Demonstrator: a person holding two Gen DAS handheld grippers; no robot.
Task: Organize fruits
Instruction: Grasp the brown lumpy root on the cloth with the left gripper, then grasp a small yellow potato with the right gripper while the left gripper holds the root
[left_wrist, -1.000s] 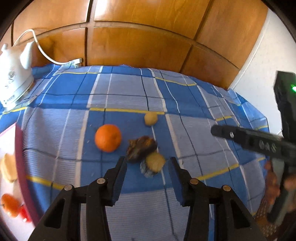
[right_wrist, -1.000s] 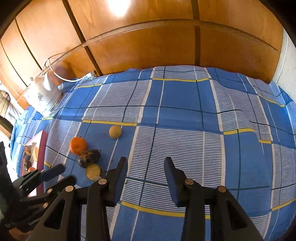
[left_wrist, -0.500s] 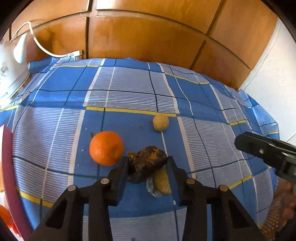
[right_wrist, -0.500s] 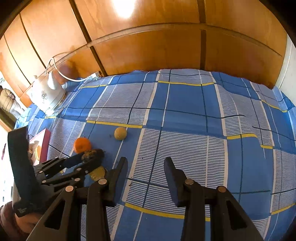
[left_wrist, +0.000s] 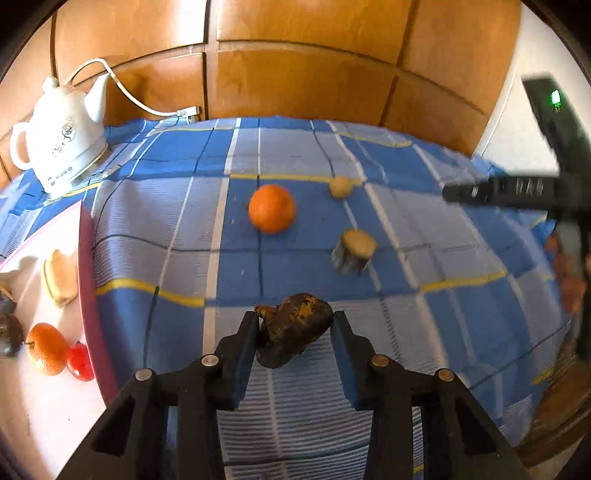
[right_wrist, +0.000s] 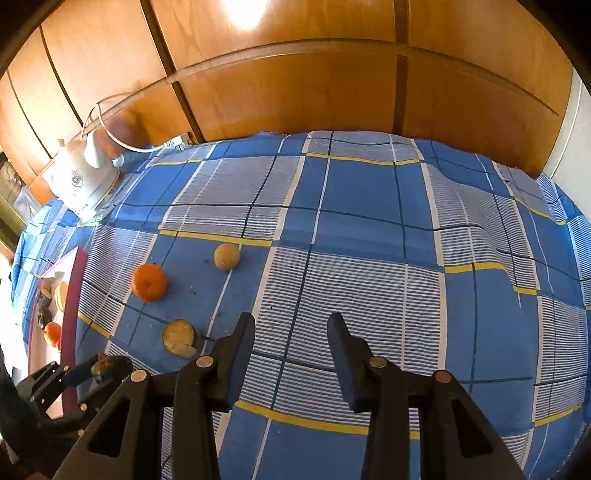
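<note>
My left gripper (left_wrist: 293, 332) is shut on a dark brown, shrivelled fruit (left_wrist: 293, 330) and holds it above the blue checked cloth; it also shows in the right wrist view (right_wrist: 107, 363). An orange (left_wrist: 272, 208), a small round tan fruit (left_wrist: 340, 187) and a cut fruit piece (left_wrist: 354, 251) lie on the cloth ahead. A white tray with a dark red rim (left_wrist: 86, 295) at the left holds an orange (left_wrist: 46, 348), a red fruit (left_wrist: 79, 361) and other pieces. My right gripper (right_wrist: 291, 332) is open and empty over the cloth.
A white kettle (left_wrist: 61, 142) with a cord stands at the back left. Wooden panels (left_wrist: 295, 81) close off the back. The cloth drops off at the right edge (left_wrist: 554, 302). The right gripper's body (left_wrist: 517, 190) reaches in from the right.
My left gripper closed on the dark fruit, lifted it off the cloth and drew it back toward the left. The cut piece it leaned on now lies alone.
</note>
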